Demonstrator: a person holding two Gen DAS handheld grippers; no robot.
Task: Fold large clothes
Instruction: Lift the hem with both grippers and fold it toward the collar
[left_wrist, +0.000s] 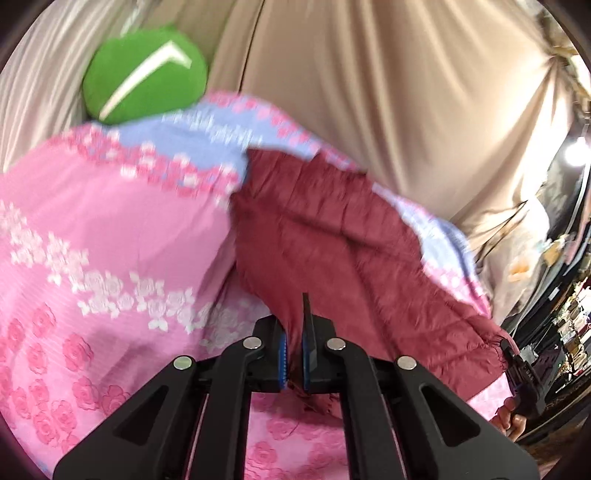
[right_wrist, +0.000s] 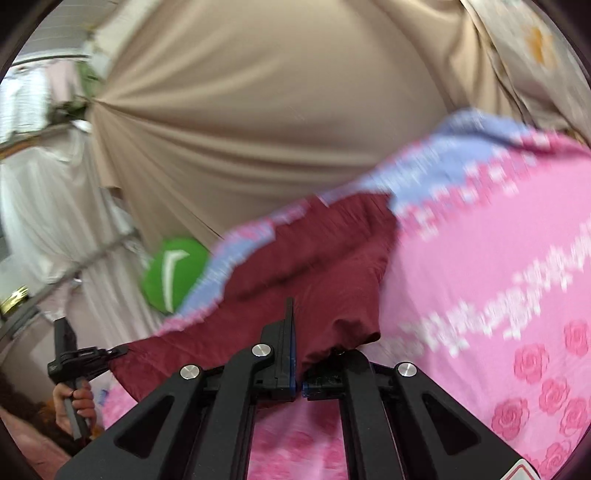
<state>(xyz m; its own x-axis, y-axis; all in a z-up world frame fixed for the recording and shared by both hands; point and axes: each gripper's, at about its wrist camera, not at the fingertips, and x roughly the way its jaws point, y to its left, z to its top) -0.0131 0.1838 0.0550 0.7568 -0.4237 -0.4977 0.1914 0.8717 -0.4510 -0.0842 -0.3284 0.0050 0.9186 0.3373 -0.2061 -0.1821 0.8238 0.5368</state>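
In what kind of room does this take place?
Probably a bedroom at home. A pink rose-patterned bedspread covers what looks like a bed, beige curtains hang behind it, and a green cushion lies at its far edge. A maroon garment lies on the bedspread.

Left gripper (left_wrist: 293, 354) clamped on a fold of the maroon quilted garment (left_wrist: 332, 251), cloth pinched between the blue-padded fingers (left_wrist: 281, 360). Garment drapes over a pink floral bedspread (left_wrist: 110, 221) with a lilac band. Right gripper (left_wrist: 526, 373) at far right edge grips the garment's other end. Green round cushion (left_wrist: 146, 77) upper left, beige curtain (left_wrist: 369, 92) behind. Frame motion-blurred.
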